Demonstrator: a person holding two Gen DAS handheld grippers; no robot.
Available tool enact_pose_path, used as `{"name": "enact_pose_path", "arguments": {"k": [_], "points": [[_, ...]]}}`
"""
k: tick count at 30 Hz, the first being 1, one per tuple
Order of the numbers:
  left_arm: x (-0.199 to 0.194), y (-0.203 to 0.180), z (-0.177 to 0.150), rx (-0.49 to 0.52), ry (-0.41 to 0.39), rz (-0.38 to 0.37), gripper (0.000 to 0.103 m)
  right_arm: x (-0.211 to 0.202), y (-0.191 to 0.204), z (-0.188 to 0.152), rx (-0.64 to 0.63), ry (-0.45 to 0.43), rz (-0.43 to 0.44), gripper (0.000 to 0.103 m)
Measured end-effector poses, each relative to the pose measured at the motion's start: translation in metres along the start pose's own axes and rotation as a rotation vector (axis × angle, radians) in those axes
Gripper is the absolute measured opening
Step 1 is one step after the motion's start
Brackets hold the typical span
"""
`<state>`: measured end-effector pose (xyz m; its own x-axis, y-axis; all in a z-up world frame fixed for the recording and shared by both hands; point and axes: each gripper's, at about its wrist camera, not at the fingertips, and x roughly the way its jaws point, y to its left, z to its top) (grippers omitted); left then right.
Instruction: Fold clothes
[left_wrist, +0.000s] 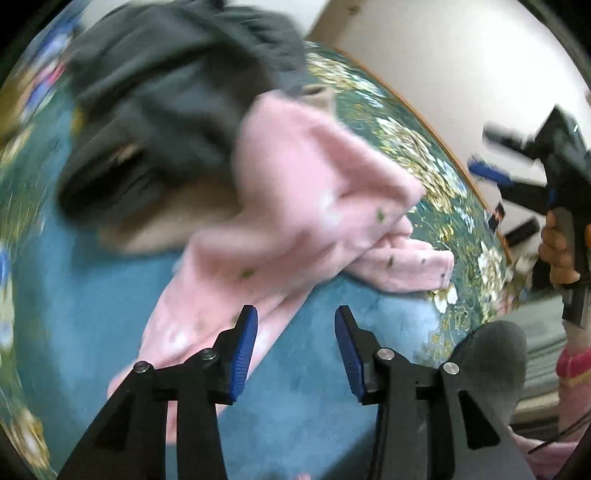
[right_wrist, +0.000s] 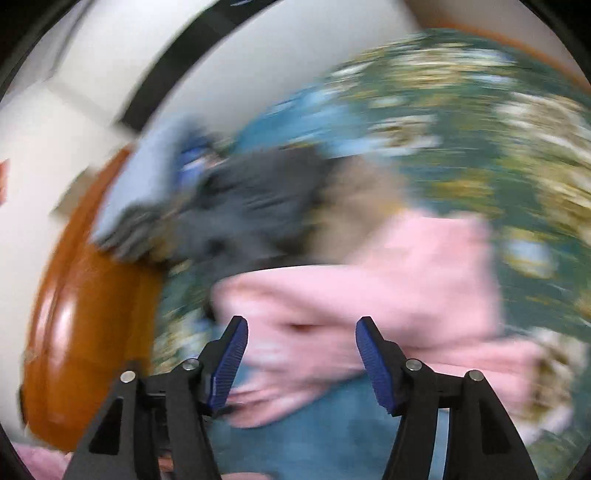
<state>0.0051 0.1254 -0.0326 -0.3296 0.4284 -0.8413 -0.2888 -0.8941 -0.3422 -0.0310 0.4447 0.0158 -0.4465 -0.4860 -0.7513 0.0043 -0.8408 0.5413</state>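
Note:
A pink fleecy garment (left_wrist: 295, 192) lies crumpled on a blue and green flowered bed cover (left_wrist: 325, 369). A dark grey garment (left_wrist: 166, 96) is heaped behind it. My left gripper (left_wrist: 295, 314) is open over the bare blue cover; the pink cloth runs past its left finger and nothing is between its pads. My right gripper (right_wrist: 302, 325) is open too, just above the near edge of the pink garment (right_wrist: 388, 288), its pads off the cloth. The left wrist view shows the right gripper (left_wrist: 484, 153) blurred at the far right, held by a hand (left_wrist: 557, 251).
A brown wooden bed board (right_wrist: 74, 332) runs along the cover's left edge. The dark grey garment (right_wrist: 255, 206) and a blurred light blue sleeve (right_wrist: 140, 184) sit beyond the pink one. A grey fuzzy shape (left_wrist: 495, 362) lies at the lower right. White wall behind.

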Motion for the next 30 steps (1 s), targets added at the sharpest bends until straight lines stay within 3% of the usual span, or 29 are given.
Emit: {"name": "enact_pose_path", "arguments": {"k": [3, 5, 7, 11, 16, 18, 19, 20, 21, 23, 24, 30], "points": [[0.01, -0.016, 0.011, 0.059, 0.001, 0.06, 0.049, -0.024, -0.086, -0.012, 0.162, 0.008, -0.18, 0.065], [0.021, -0.024, 0.017, 0.063, 0.02, 0.086, 0.05, -0.027, -0.13, -0.024, 0.258, 0.044, -0.204, 0.065], [0.027, -0.02, 0.021, 0.037, 0.048, 0.108, 0.05, -0.014, -0.164, -0.037, 0.368, 0.094, -0.168, 0.065], [0.036, -0.015, 0.036, -0.032, 0.071, 0.154, 0.05, 0.024, -0.182, -0.046, 0.422, 0.177, -0.137, 0.065], [0.035, -0.006, 0.05, -0.055, 0.068, 0.201, 0.056, 0.061, -0.177, -0.056, 0.381, 0.267, -0.124, 0.063], [0.038, -0.003, 0.056, -0.07, 0.064, 0.205, 0.056, 0.066, -0.178, -0.059, 0.4, 0.273, -0.12, 0.042], [0.04, -0.001, 0.059, -0.078, 0.065, 0.209, 0.055, 0.065, -0.179, -0.062, 0.408, 0.273, -0.134, 0.022], [0.042, 0.001, 0.061, -0.091, 0.067, 0.205, 0.055, 0.063, -0.18, -0.064, 0.415, 0.272, -0.147, 0.008], [0.044, 0.003, 0.064, -0.106, 0.068, 0.195, 0.054, 0.06, -0.181, -0.065, 0.418, 0.258, -0.151, 0.005], [0.048, 0.005, 0.068, -0.134, 0.072, 0.178, 0.032, 0.047, -0.184, -0.064, 0.43, 0.201, -0.142, 0.005], [0.051, 0.006, 0.069, -0.143, 0.077, 0.177, 0.01, 0.037, -0.187, -0.061, 0.442, 0.164, -0.138, 0.005], [0.035, -0.006, 0.079, -0.139, 0.036, 0.097, 0.007, -0.043, -0.204, -0.033, 0.468, -0.083, -0.166, 0.004]]}}
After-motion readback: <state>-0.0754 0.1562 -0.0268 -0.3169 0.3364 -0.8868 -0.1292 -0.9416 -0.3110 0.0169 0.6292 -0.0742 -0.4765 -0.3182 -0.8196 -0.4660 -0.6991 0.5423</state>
